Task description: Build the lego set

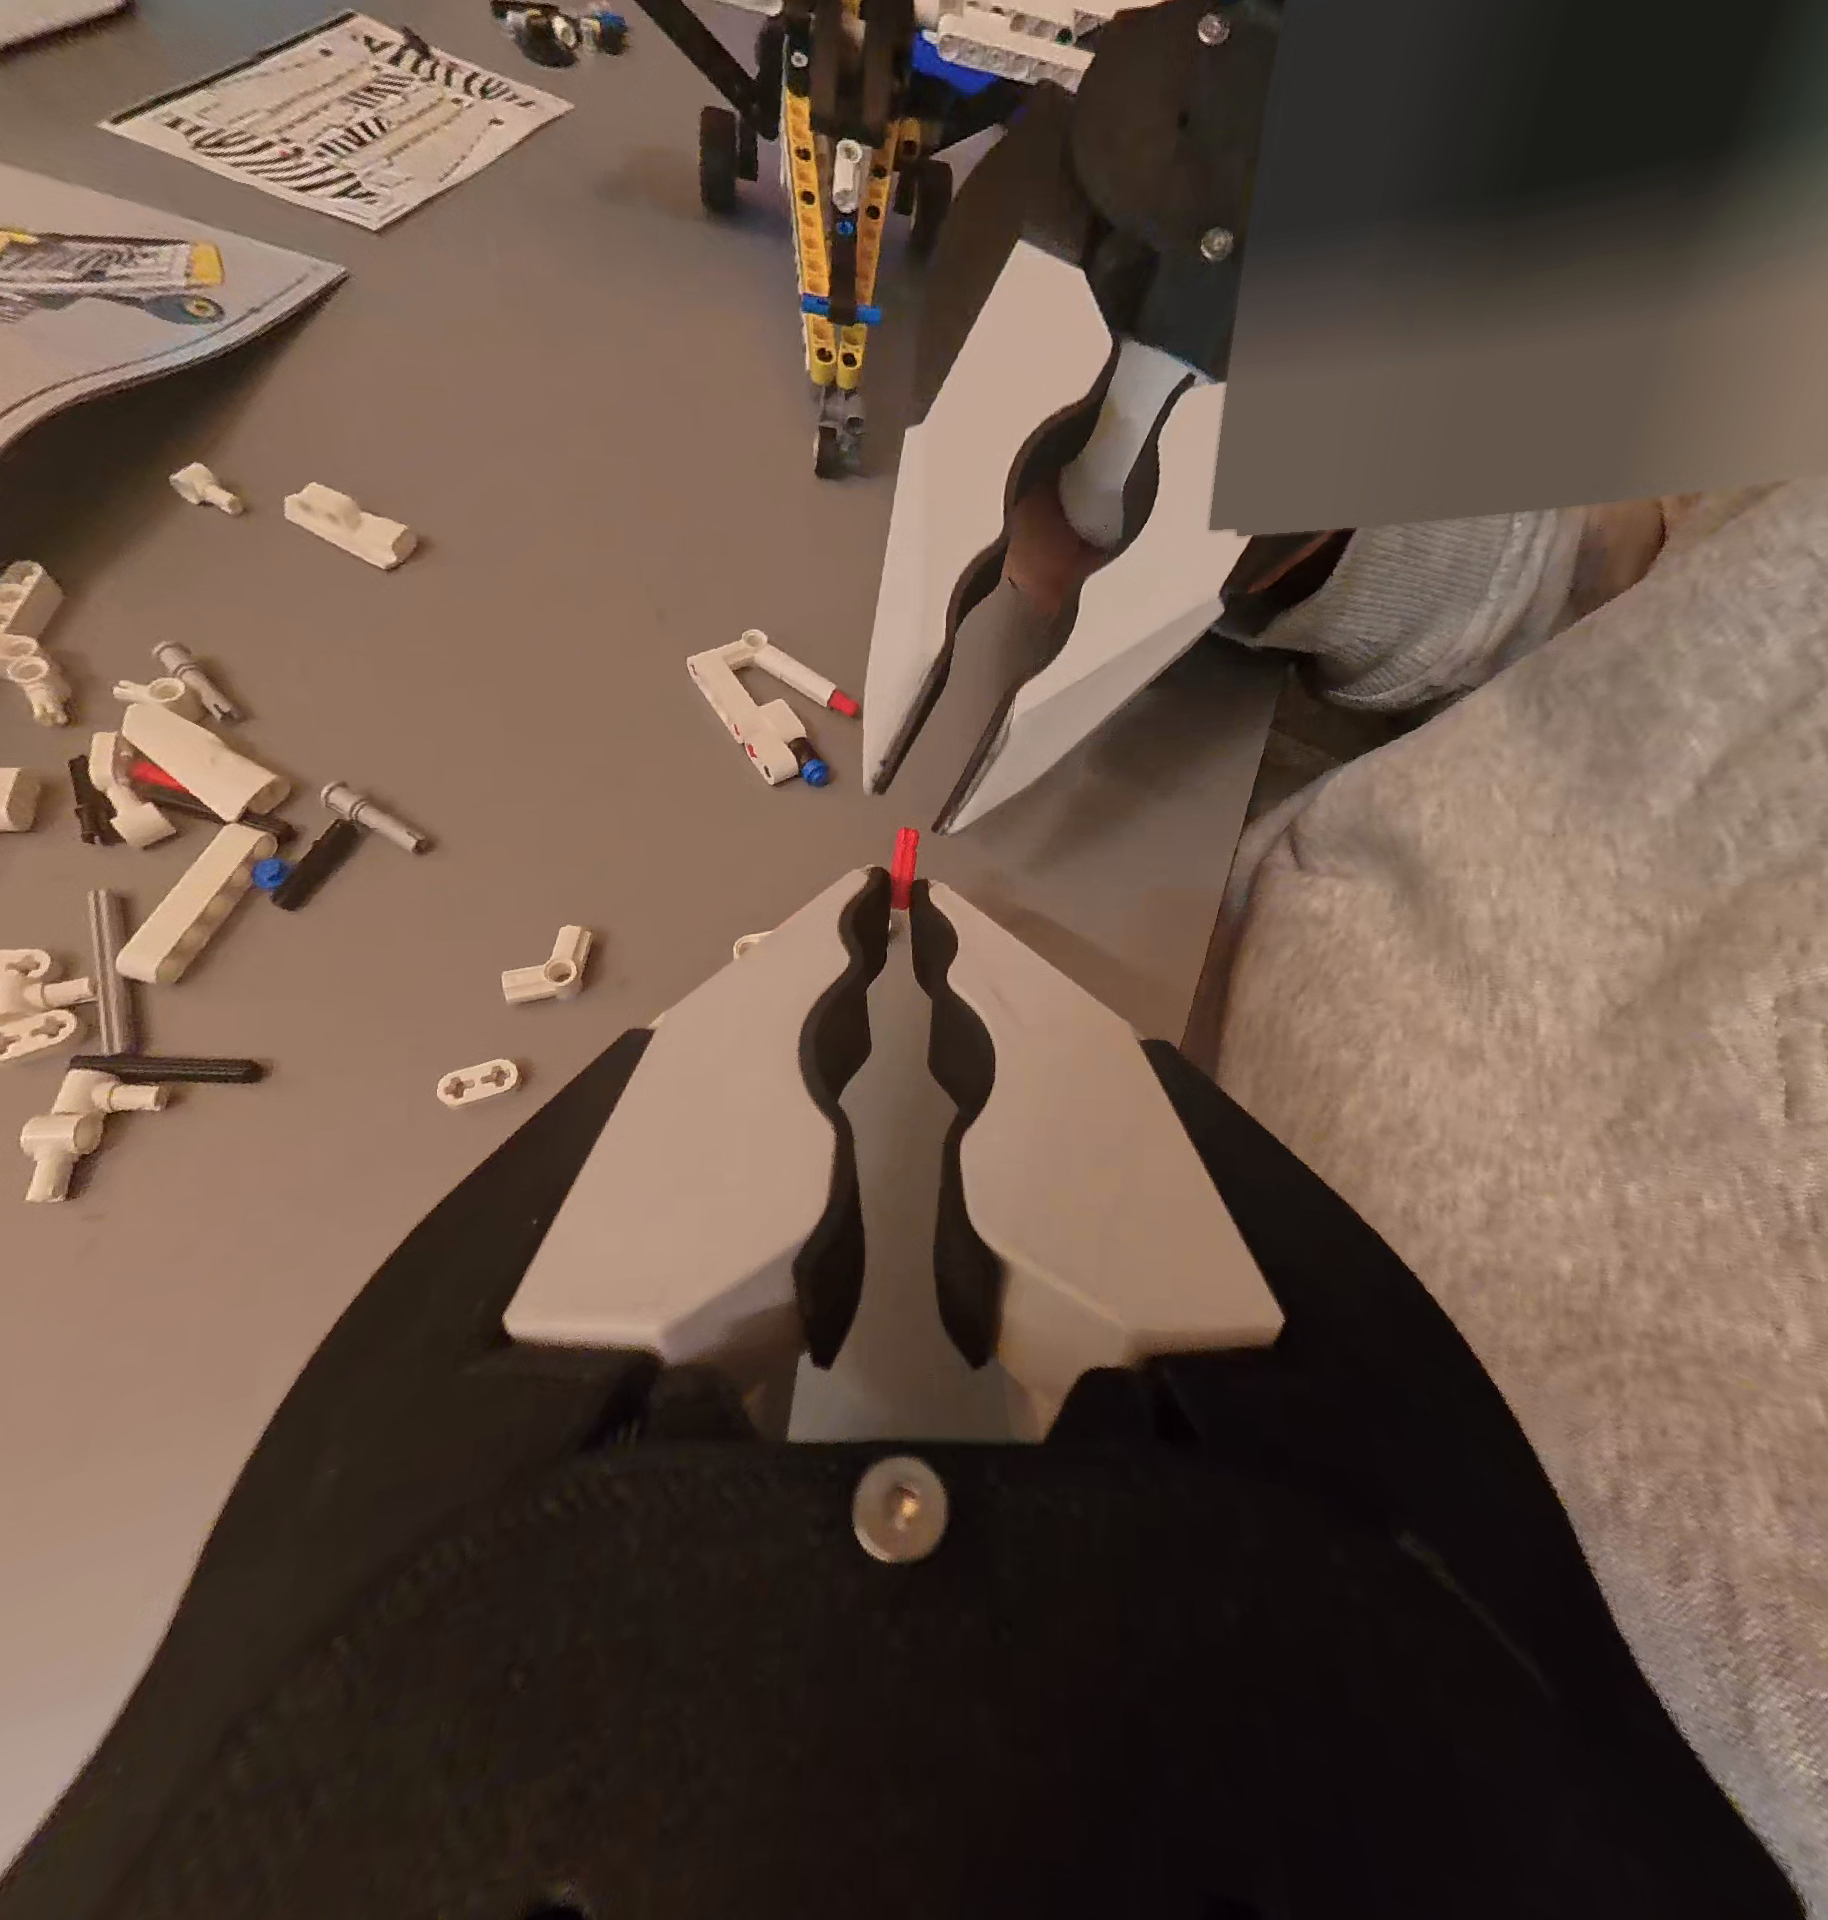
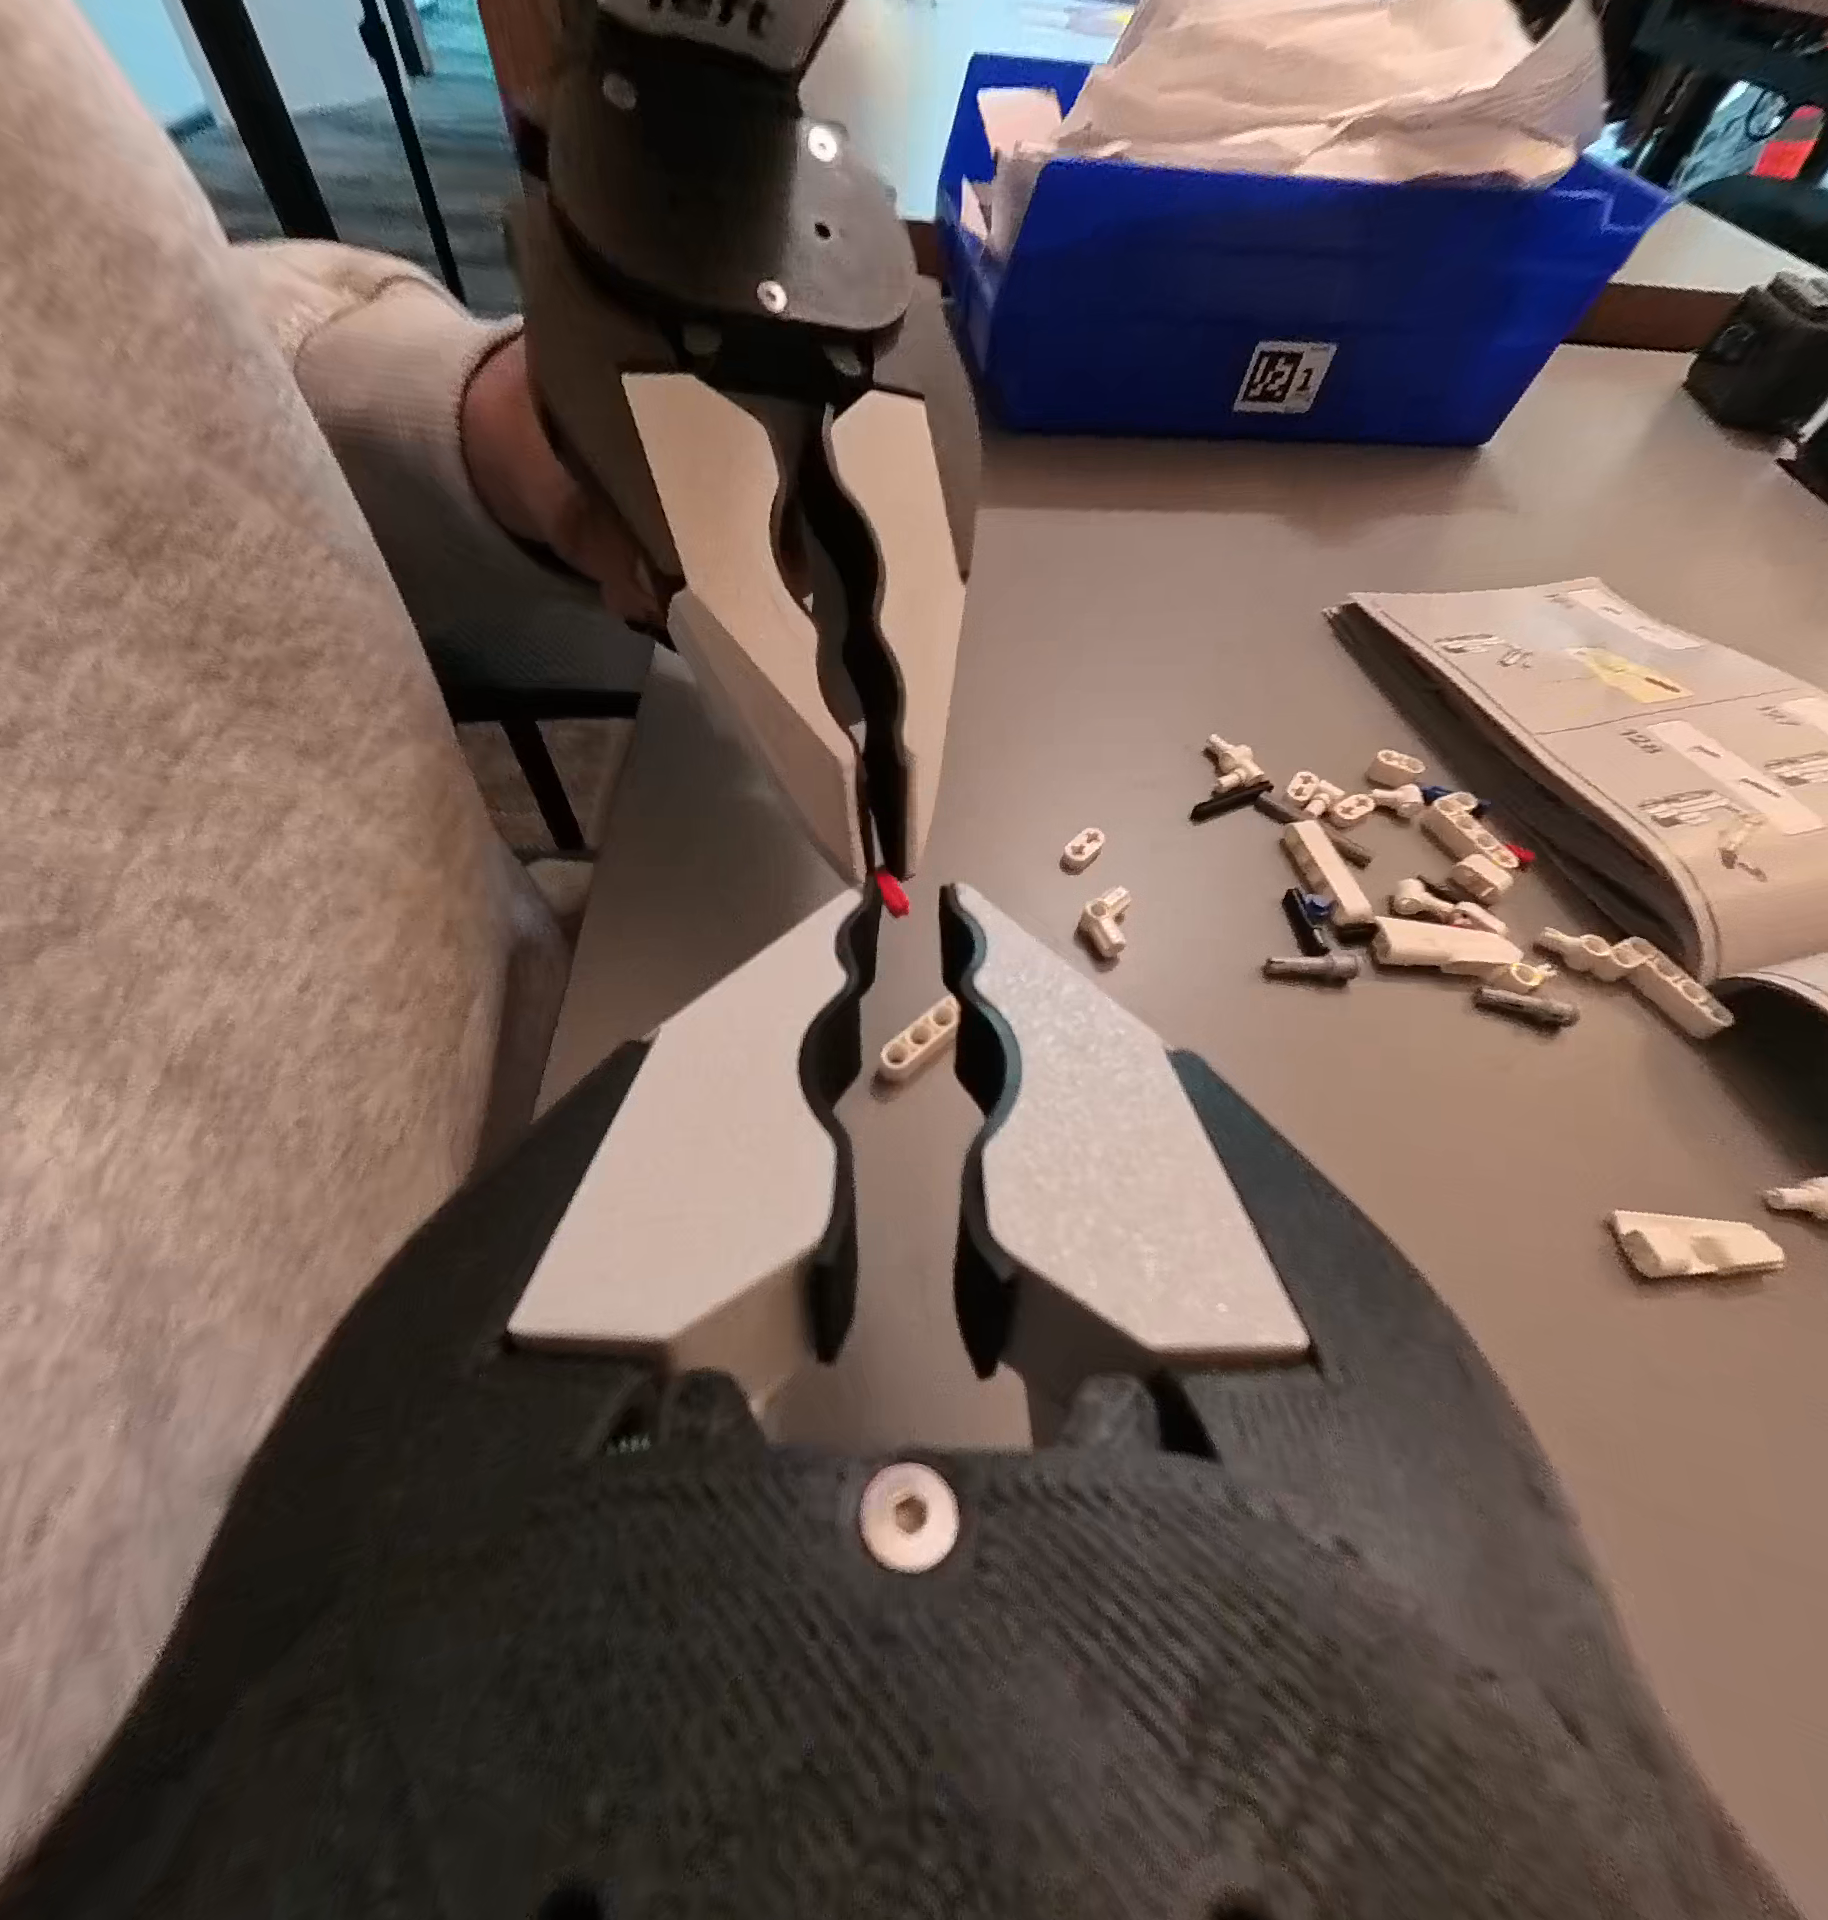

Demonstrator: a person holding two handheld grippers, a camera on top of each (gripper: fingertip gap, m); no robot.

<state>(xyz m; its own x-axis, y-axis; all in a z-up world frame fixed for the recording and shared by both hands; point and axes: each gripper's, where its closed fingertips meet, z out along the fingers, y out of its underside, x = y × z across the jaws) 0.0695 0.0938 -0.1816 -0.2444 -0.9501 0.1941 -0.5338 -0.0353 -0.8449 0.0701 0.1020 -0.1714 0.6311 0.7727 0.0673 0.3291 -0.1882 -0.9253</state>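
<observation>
The left gripper (image 1: 897, 883) has its jaws clamped on a small red plastic peg (image 1: 904, 858), which sticks out beyond the tips above the grey desk (image 1: 536, 582). The right gripper (image 2: 908, 902) faces it tip to tip, jaws slightly apart, with the red peg (image 2: 891, 894) just at the tip of its left finger; whether they touch is unclear.

Taking the red peg as the landmark in the left wrist view: just beyond it to the left lies a small white built-up piece with red and blue pin ends (image 1: 770, 717) on the desk. Farther beyond stands the partly built yellow and black beam model with black wheels (image 1: 837, 208). Well to the left is a scatter of loose white, grey and black plastic parts (image 1: 162, 831), with a white angled connector (image 1: 548, 968) nearer. Past the scatter lies an open instruction booklet (image 1: 89, 343), and beyond that a sticker sheet (image 1: 338, 114).

In the right wrist view, a blue plastic bin stuffed with crumpled white paper (image 2: 1274, 291) sits far beyond the peg, to the right. A grey fleece sleeve (image 2: 162, 727) fills the left side.
</observation>
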